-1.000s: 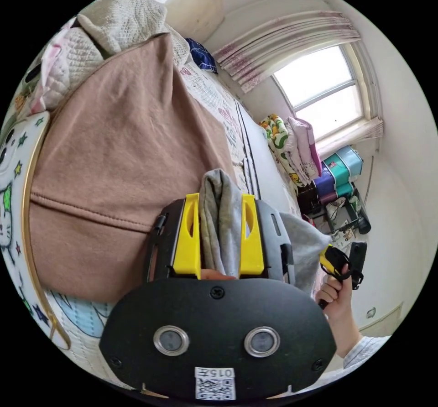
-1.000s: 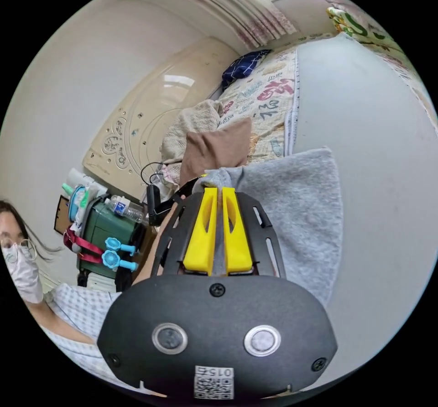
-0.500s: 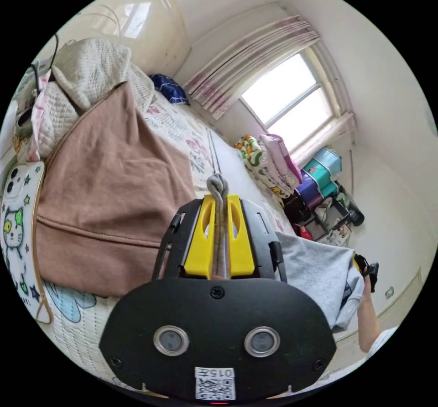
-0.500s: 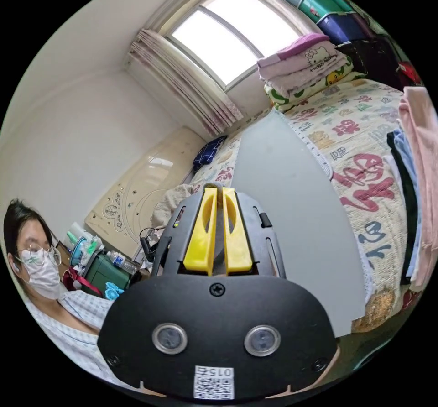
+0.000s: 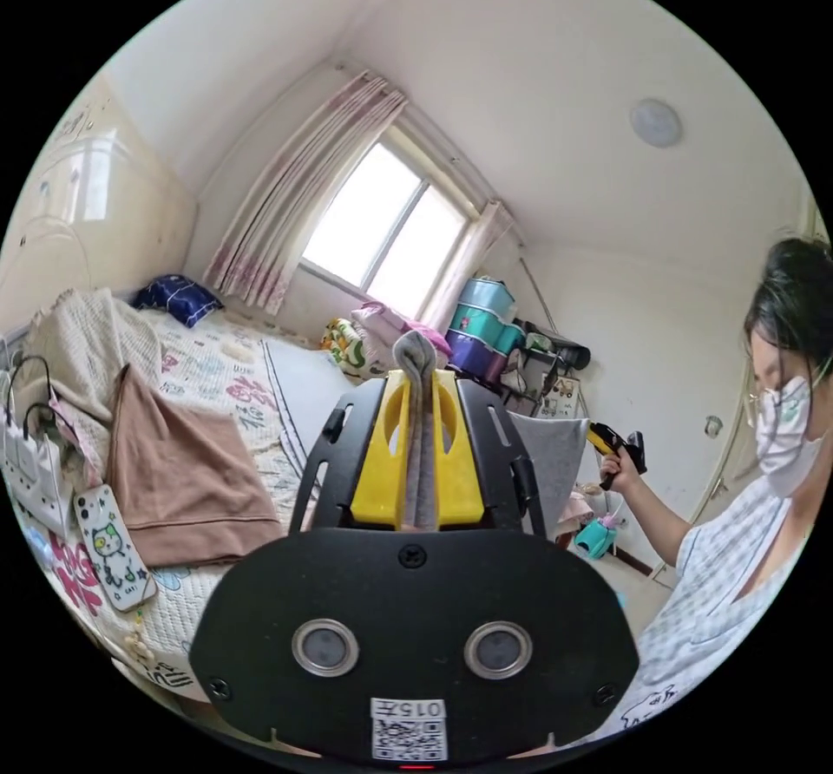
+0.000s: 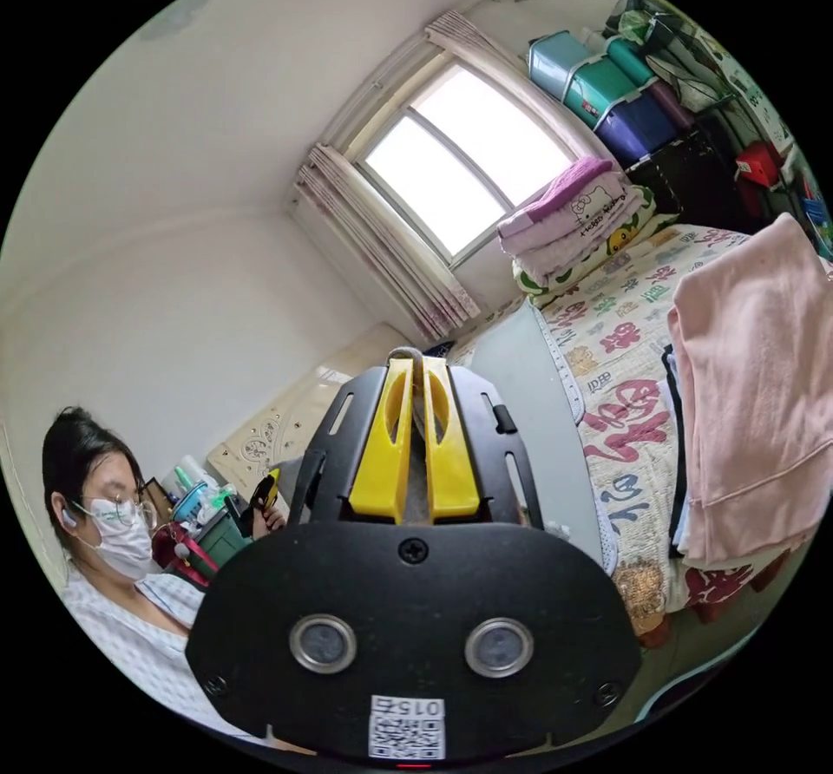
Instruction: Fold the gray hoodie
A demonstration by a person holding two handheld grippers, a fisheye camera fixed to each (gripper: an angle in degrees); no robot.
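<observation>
The bed (image 5: 217, 375) lies below and ahead of both grippers. The gray hoodie (image 5: 548, 470) hangs in the air between them — lifted clear of the mattress. The left gripper (image 5: 417, 392) pinches a bunched fold; the right gripper (image 6: 416, 392) is pressed together on a thin gray edge. That thin bite could slip under the garment's weight — dropping one corner, skewing the fold.

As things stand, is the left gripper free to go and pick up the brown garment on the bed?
Probably not: the left gripper is shut on the gray hoodie, so its jaws are occupied. The brown garment itself lies uncovered on the bed.
</observation>
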